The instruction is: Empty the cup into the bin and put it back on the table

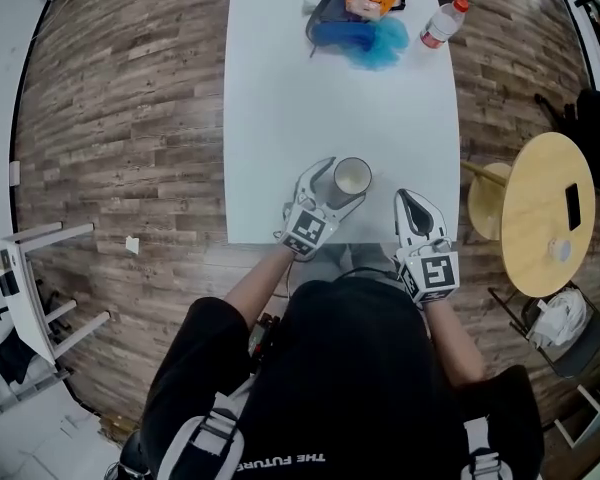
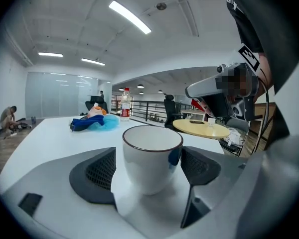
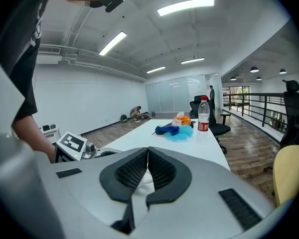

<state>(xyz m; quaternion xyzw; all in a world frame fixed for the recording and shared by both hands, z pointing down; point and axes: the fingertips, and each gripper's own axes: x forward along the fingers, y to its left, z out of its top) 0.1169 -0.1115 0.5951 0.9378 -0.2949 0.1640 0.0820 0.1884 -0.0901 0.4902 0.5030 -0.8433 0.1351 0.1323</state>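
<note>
black shirt (image 1: 365, 368) (white lettering)

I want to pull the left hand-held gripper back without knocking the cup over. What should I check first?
1. The cup stands upright on the table: ok.
2. The left hand-held gripper has its jaws apart and is not squeezing the cup: ok.
3. Both pads are clear of the cup's wall: cannot tell; one sits very close.
4. The cup is empty: ok, the head view shows nothing inside.
5. The right hand-held gripper is shut, empty and off to the cup's side: ok.
</note>
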